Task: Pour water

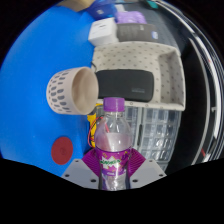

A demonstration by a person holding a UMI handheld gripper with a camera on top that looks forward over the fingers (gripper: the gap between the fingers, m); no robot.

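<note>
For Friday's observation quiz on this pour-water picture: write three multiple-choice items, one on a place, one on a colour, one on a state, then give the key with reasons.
1. Where is the bottle?
A. between the jaws
B. on the shelf
C. inside the paper cup

2. What colour is the bottle's cap?
A. green
B. purple
C. white

3. How does the paper cup lie?
A. upright
B. upside down
C. on its side

Key: 1 A, the gripper has it between its pads. 2 B, the cap shows purple. 3 C, its open mouth faces sideways.

Bright even light, soft shadows, strong fisheye bending at edges, slightly soft focus
</note>
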